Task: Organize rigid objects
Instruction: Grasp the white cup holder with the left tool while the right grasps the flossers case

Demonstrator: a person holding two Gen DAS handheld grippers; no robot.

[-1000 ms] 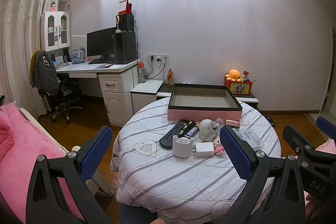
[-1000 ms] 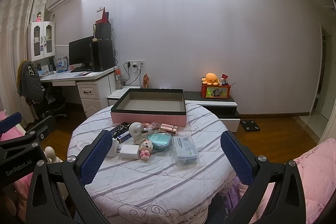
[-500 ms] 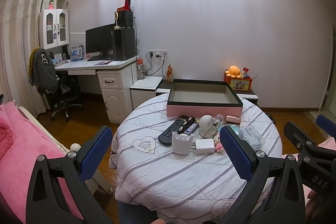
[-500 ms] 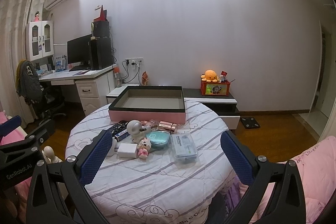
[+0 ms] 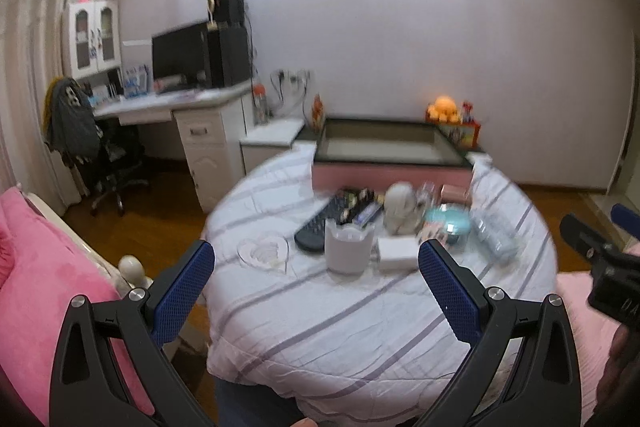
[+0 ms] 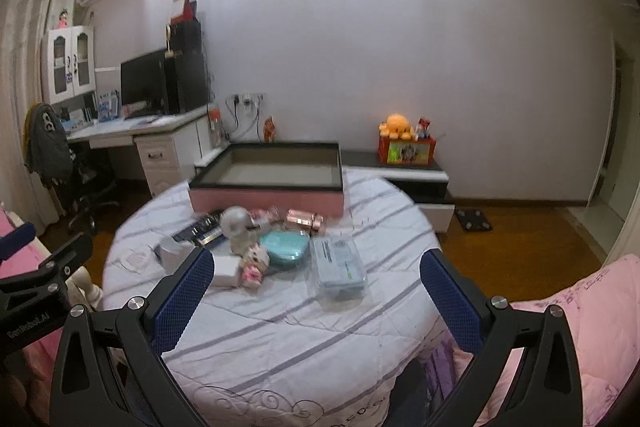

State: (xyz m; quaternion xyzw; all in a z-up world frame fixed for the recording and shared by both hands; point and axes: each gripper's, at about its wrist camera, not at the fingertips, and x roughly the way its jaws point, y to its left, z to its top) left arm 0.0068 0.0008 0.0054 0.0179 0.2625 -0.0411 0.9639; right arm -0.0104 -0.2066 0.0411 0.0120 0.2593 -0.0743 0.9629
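A pink box with a dark rim [image 5: 386, 151] [image 6: 266, 183] stands open and empty at the far side of the round table [image 5: 360, 311] [image 6: 280, 331]. In front of it lie a black remote [image 5: 320, 223], a white cup [image 5: 346, 247], a white charger block [image 5: 396, 253] [image 6: 224, 269], a round white camera [image 5: 400, 207] [image 6: 236, 227], a teal round case [image 6: 285, 247], a clear plastic pack [image 6: 339, 267], a rose-gold item [image 6: 306, 218] and a small pink doll [image 6: 252, 265]. My left gripper [image 5: 316, 287] and right gripper [image 6: 316, 287] are open and empty, well short of the objects.
A pink bed [image 5: 36, 267] lies at the left and pink bedding [image 6: 580, 327] at the right. A desk with monitor [image 5: 180, 67] and chair [image 5: 92, 147] stands at the back left. A low cabinet with an orange plush [image 6: 396, 127] stands behind the table.
Both grippers have moved closer to the table, so the objects look larger. The current frames are motion-blurred. Both stay open and empty.
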